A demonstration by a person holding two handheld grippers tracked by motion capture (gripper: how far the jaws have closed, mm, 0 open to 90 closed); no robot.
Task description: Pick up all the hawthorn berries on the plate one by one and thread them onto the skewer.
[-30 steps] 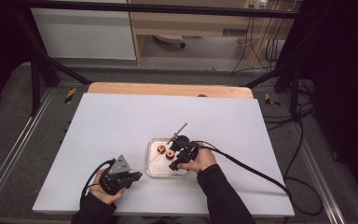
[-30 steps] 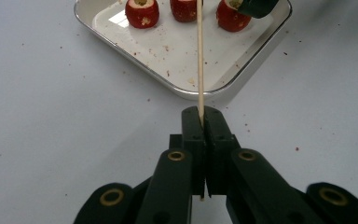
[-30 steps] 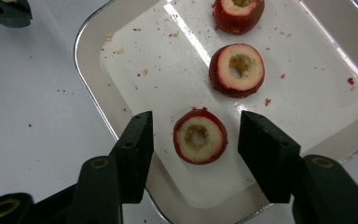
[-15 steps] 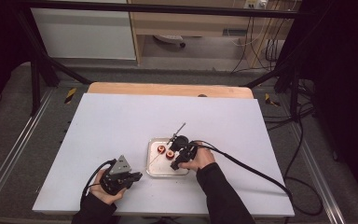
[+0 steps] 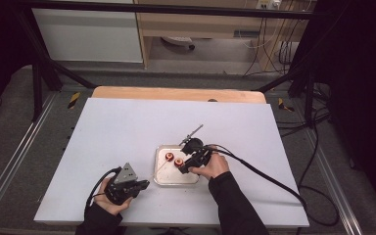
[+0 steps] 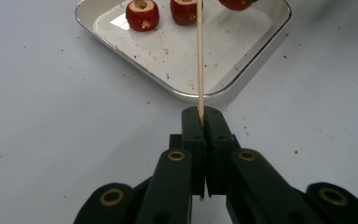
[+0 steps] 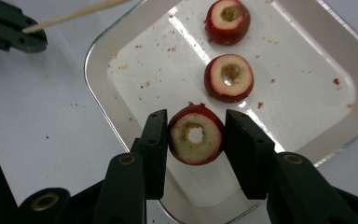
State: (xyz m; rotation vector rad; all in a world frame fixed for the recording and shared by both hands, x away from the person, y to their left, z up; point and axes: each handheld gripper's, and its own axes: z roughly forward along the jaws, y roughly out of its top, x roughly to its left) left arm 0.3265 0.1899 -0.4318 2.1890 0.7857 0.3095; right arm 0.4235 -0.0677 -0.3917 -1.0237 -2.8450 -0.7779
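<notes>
white table; right gripper clamps cored fruit.

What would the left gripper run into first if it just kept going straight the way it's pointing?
Probably the near rim of the metal tray. The left gripper holds a wooden skewer reaching ahead over the tray, so its tip might meet a cored red fruit first; depth is unclear.
</notes>
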